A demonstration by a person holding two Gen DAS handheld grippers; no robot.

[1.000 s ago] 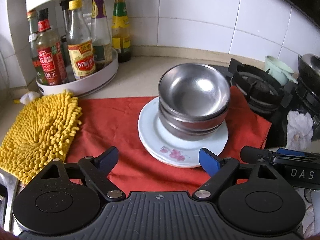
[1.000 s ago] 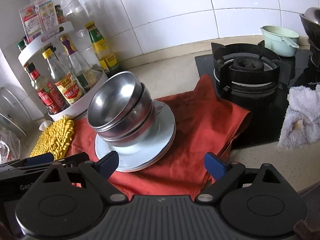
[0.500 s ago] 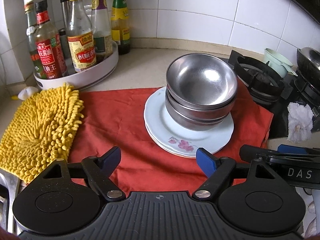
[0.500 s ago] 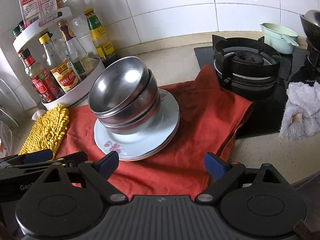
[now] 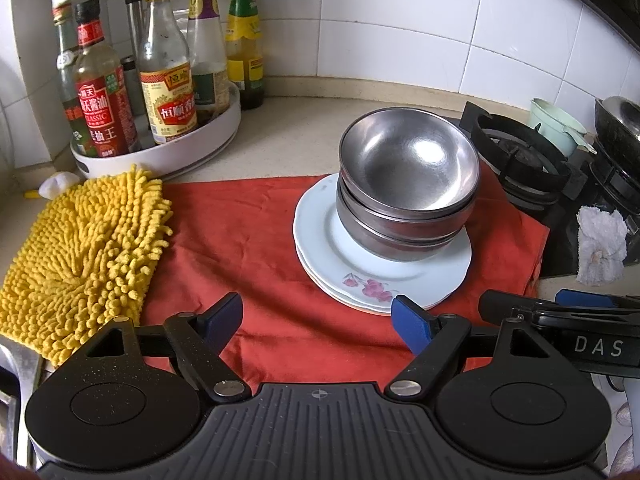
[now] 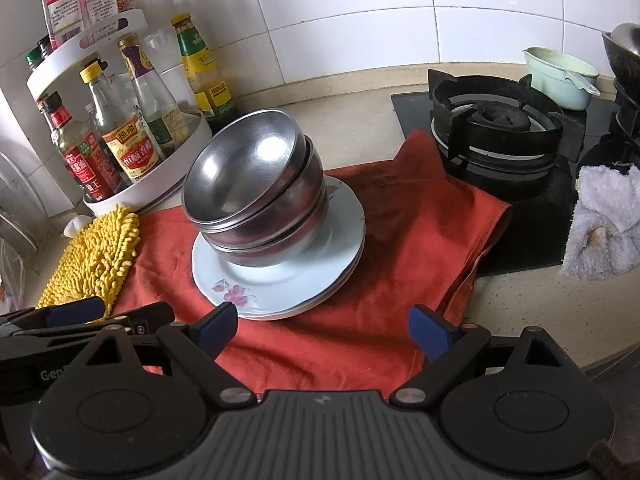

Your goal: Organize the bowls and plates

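On the red cloth [image 5: 248, 232] covering the worktop, nested shiny steel bowls [image 5: 408, 176] sit on stacked white floral plates [image 5: 384, 276]. Slippery metal, brittle china, so I'd pinch rims. Left claw [image 5: 316, 320], just narrowed slightly, and right claw [image 6: 324, 332] both gape empty.

Home kitchen, lived-in. White glazed wall tiles [image 5: 400, 0] are running behind a beige stone counter [image 5: 288, 136]. A black gas hob w/ cast pan supports [image 6: 496, 120] is sitting at 2 o'clock in the right wrist view, a dark pan [image 6: 624, 56] showing at the far edge at 3. At 10 o'clock a white two-tier turntable rack [image 5: 160, 156] is holding soy sauce, vinegar & other condiment bottles [image 5: 168, 80]. Steel bowls [image 5: 408, 180] are sitting nested on floral plates [image 5: 360, 276] over a red cloth [image 5: 248, 220]. A yellow chenille mitt [image 5: 80, 248] is lying at 9, a white rag [image 6: 604, 220] at 3, a pale green ladle cup [image 6: 556, 76] behind the hob at 1.
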